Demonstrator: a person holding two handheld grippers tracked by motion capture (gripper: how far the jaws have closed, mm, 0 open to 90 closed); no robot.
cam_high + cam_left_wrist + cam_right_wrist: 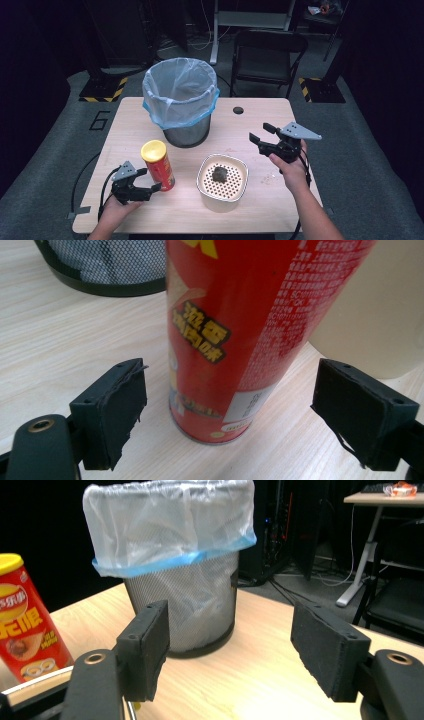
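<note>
A red chip can (159,166) with a yellow lid stands upright on the wooden table (250,120). My left gripper (149,180) is open at the can's base, one jaw on each side, not touching it. The left gripper view shows the can (235,330) up close between the pads (117,410). A mesh bin (183,100) lined with a clear bag stands at the back middle. My right gripper (261,134) hovers open at the right, above the table, empty; its view faces the bin (175,565) and catches the can (27,625) at left.
A cream container (222,181) with a perforated insert and a dark lump (220,174) on it sits at the front middle, right of the can. A small round hole (238,110) is in the table's back. A folding chair (267,55) stands beyond the table.
</note>
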